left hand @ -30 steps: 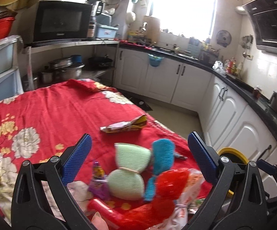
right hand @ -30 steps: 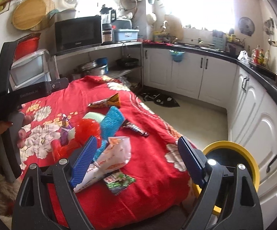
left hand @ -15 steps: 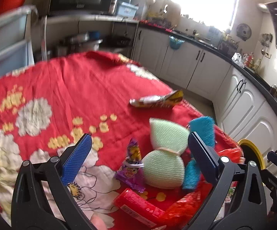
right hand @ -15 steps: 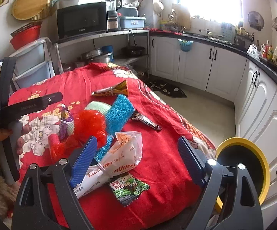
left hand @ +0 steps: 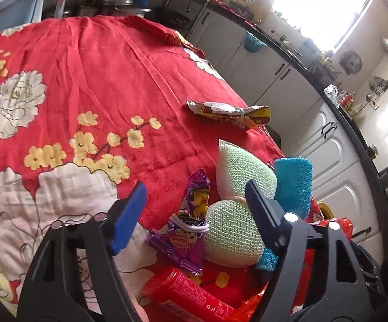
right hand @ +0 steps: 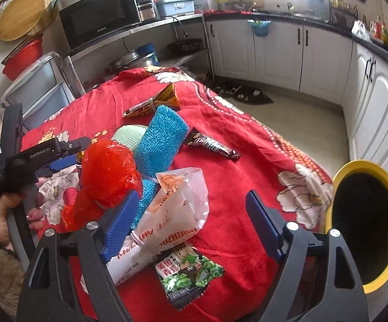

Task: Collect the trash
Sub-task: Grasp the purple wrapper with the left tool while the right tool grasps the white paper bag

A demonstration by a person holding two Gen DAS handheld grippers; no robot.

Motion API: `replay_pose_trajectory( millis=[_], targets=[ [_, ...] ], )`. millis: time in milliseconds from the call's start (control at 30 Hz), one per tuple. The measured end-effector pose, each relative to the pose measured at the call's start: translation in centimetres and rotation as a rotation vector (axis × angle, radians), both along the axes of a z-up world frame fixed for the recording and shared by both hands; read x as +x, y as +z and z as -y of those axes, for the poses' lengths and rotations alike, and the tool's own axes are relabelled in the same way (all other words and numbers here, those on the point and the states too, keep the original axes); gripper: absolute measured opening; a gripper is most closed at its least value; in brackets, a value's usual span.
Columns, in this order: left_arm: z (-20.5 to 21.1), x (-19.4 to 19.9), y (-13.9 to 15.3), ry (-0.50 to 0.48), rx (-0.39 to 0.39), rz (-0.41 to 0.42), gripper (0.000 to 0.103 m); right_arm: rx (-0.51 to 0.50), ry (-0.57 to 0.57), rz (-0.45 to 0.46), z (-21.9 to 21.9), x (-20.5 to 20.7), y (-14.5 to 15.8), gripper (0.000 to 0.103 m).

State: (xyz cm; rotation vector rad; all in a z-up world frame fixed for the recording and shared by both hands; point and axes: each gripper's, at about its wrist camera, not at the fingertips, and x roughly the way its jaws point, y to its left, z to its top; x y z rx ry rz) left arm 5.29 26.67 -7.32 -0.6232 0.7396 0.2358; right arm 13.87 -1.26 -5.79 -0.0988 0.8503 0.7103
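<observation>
Left wrist view: left gripper (left hand: 194, 204), jaws wide and empty, has dropped low since a second ago, now straddling the purple wrapper (left hand: 191, 222) on the near red cloth (left hand: 100, 61). Looks like that's the first pick. Right gripper (right hand: 188, 214), also wide, hovers over the white bag (right hand: 172, 214); yellow bin (right hand: 368, 220) waits at right.

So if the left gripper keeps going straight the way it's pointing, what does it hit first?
Probably the purple candy wrapper, which lies between the open fingers of the left gripper. The pale green sponge sits just beside it, so depth is uncertain.
</observation>
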Motion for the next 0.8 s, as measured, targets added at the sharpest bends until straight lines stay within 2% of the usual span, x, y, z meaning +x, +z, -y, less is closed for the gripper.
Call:
replay_pose_trajectory(
  millis=[67, 133, 167, 200, 267, 467, 800],
  targets=[
    [0.0, 0.3, -0.3, 0.002, -0.009, -0.011, 0.057, 0.002, 0.004, -0.028, -0.2, 0.4, -0.4, 0.068],
    [-0.1, 0.4, -0.6, 0.001, -0.017, -0.019, 0.047, 0.009, 0.018, -0.069, -0.5, 0.8, -0.9, 0.051],
    [-0.1, 0.4, -0.7, 0.001, -0.016, -0.023, 0.038, 0.015, 0.030, -0.086, -0.7, 0.9, -1.1, 0.035],
    [-0.1, 0.4, -0.8, 0.000, -0.015, -0.026, 0.026, 0.020, 0.034, -0.094, -0.7, 0.8, -1.2, 0.029],
    [-0.2, 0.4, -0.9, 0.003, -0.014, -0.029, 0.015, 0.031, 0.046, -0.085, -0.7, 0.5, -0.9, 0.022],
    [-0.5, -0.6, 0.4, 0.022, 0.010, 0.009, 0.013, 0.060, 0.047, -0.008, -0.1, -0.5, 1.2, 0.016],
    [1.2, -2.1, 6.5, 0.020, 0.117, 0.138, 0.013, 0.126, 0.009, 0.090, 2.4, -0.6, 5.1, 0.015]
  ],
)
